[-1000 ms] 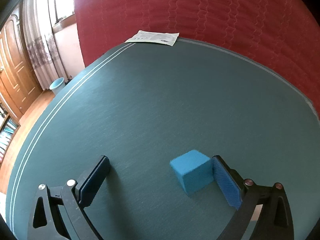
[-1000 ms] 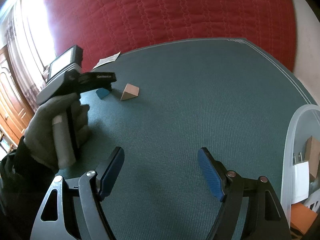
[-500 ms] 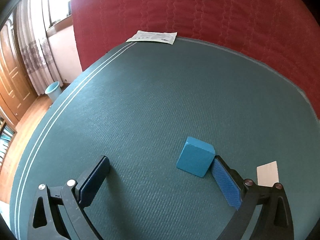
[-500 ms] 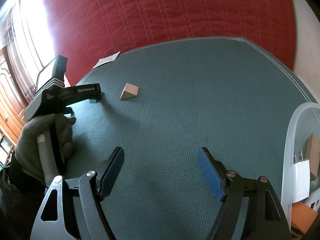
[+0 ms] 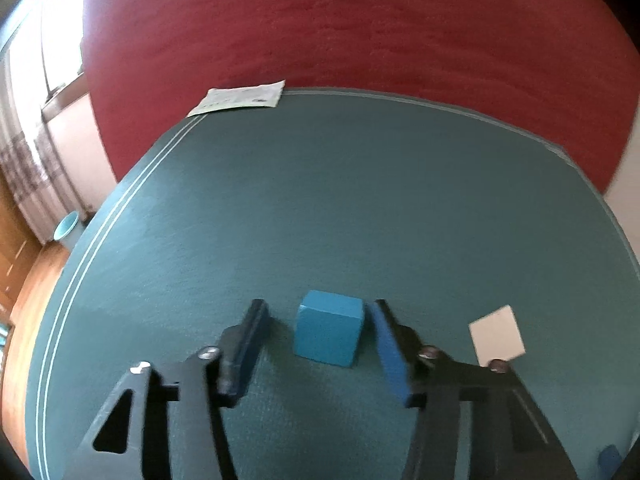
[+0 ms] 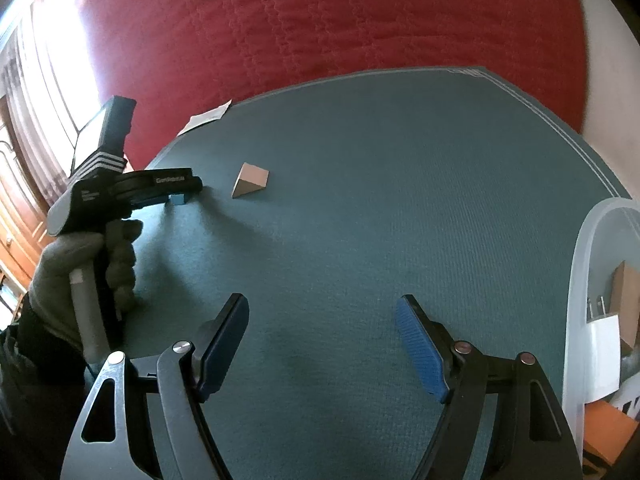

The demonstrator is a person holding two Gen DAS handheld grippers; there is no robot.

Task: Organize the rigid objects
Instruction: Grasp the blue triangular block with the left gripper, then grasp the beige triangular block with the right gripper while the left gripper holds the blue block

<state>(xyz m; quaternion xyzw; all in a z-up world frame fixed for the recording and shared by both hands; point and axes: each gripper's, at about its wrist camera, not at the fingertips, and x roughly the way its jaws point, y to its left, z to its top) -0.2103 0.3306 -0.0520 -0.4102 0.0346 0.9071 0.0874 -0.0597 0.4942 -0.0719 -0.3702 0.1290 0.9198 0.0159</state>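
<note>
Two black fingers of the left gripper [image 5: 318,312] frame a blue cube [image 5: 329,328] in the left wrist view. Its jaws are closing: the blue-padded right finger sits against the cube's right face or just beside it, while a narrow gap of green shows between the left finger and the cube's left face. The cube rests on the green mat [image 5: 320,208]. A pale wooden block [image 5: 497,333] lies on the mat to the right of the gripper, apart from the cube. A printed paper sheet [image 5: 240,97] lies at the mat's far edge, against the red quilted cover [image 5: 360,28].

From the right wrist view, the right gripper [image 6: 322,314] hangs over bare mat with its jaws standing wide apart and nothing between them. A gloved hand [image 6: 86,264] at the left edge holds the other gripper's handle, its tip down at the partly hidden cube. A wooden wedge [image 6: 250,180] sits just beyond that tip. A translucent plastic bin [image 6: 580,292] at the right edge holds a white plug, a cardboard-coloured piece and something orange.
</note>
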